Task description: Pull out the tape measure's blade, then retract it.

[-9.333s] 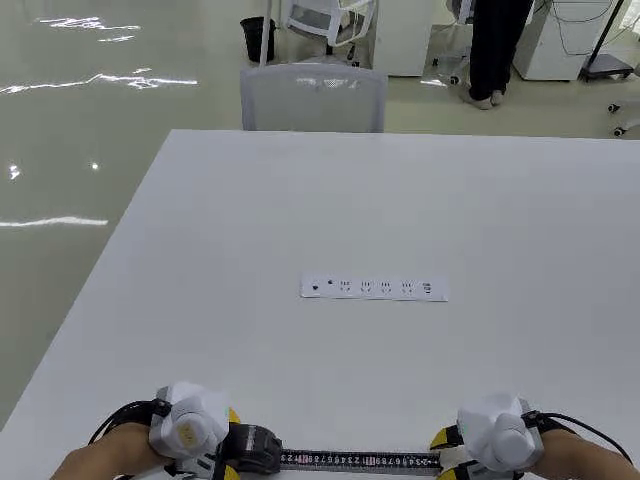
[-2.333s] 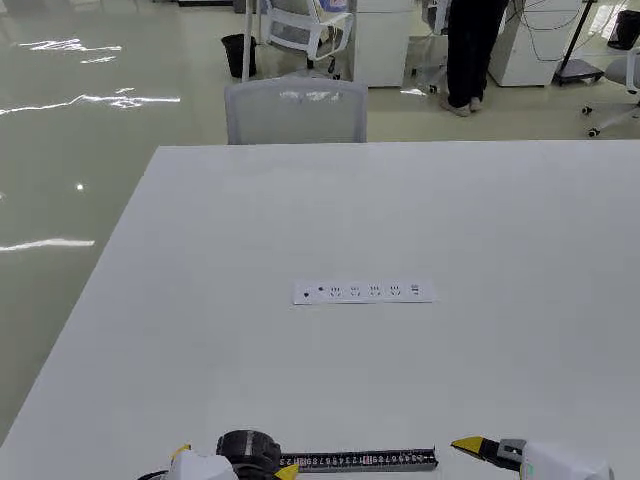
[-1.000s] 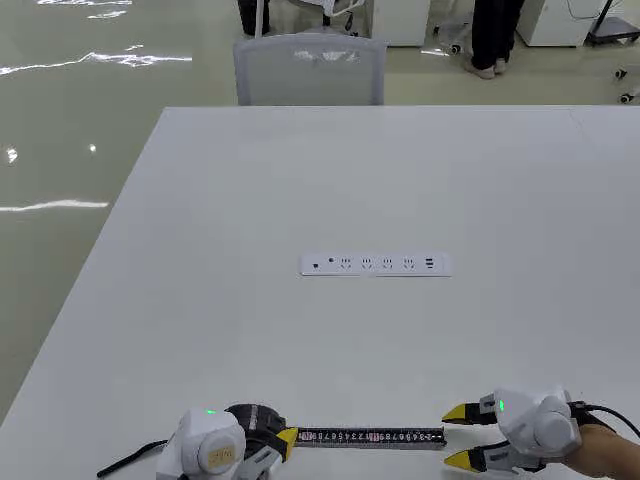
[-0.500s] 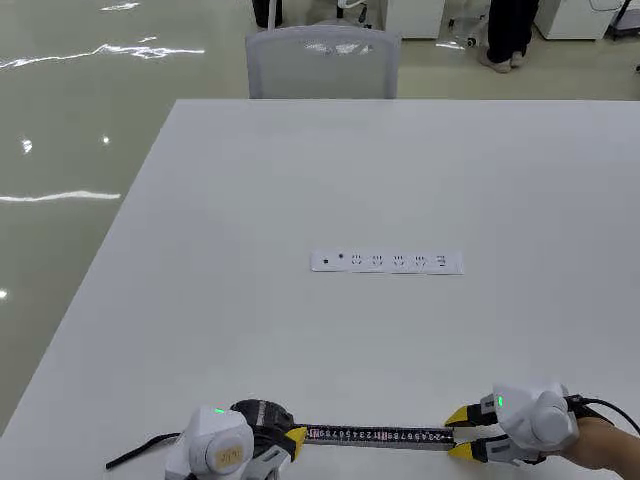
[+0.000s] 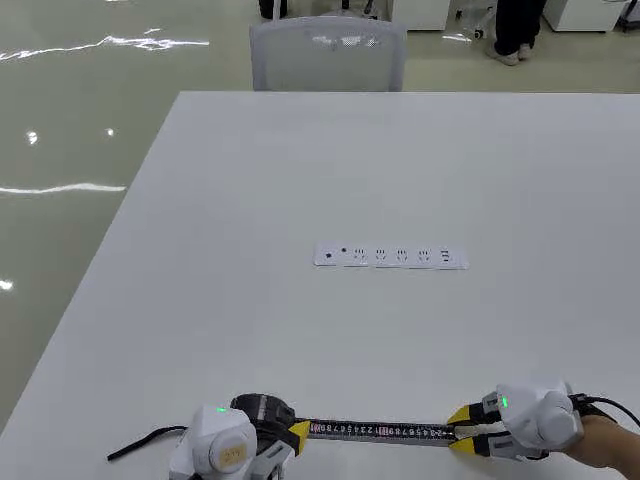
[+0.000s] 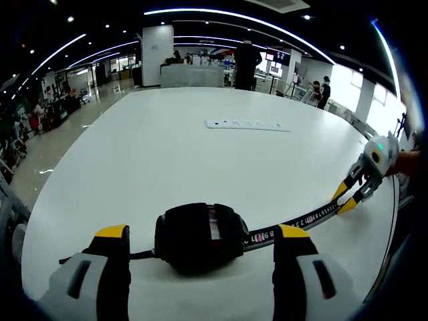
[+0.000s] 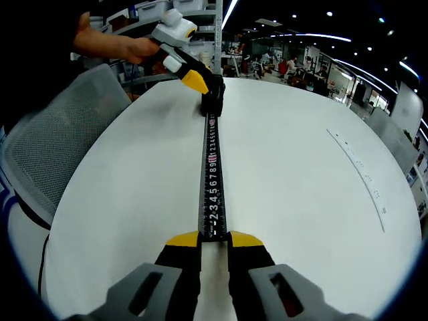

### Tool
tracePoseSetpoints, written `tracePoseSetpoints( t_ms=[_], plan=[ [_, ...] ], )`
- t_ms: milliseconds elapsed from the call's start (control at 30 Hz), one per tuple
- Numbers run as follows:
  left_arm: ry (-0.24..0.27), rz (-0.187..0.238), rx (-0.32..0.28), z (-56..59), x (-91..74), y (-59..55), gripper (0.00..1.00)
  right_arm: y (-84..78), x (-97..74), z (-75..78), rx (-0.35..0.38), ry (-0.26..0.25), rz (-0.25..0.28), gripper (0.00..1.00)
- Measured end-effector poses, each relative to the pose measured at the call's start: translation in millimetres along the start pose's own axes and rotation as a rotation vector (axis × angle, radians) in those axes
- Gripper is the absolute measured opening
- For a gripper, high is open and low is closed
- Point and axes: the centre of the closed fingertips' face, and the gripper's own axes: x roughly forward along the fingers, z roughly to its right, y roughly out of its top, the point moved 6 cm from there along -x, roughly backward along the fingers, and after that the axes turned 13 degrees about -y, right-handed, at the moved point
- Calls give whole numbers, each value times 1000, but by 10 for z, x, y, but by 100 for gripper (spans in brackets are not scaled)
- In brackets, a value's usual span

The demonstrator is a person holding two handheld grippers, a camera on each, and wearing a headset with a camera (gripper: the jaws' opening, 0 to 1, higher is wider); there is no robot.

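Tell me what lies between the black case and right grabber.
The tape measure's blade, stretched from the case to the right gripper, whose jaws pinch its tip; the head view shows it.

Left tool (image 6: pixel 200 234) and right tool (image 5: pixel 459 431) have white shells, yellow-tipped jaws, green lights.

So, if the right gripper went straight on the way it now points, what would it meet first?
The right gripper points along the blade, whose end sits between its jaws. Straight on, it would probably first meet the black tape measure case at the blade's far end.
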Motion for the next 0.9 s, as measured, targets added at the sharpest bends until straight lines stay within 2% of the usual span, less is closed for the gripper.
tracePoseSetpoints(
  t_ms=[233, 400, 567, 800, 900],
  plan=[
    [42, -6, -20, -20, 85, -61, 83, 0, 4, 2, -6, 0, -10, 14],
    [59, 1, -62, -44, 124, -73, 77, -8, 3, 2, -8, -4, -13, 14],
    [63, 4, -91, -50, 173, -69, 76, -10, 2, 3, -12, -5, -15, 14],
    [69, 12, -128, -33, 188, -40, 65, -11, 5, -2, -16, -8, -17, 14],
    [67, 7, -131, -51, 233, -62, 65, -13, 6, -4, -16, -10, -16, 14]
  ],
)
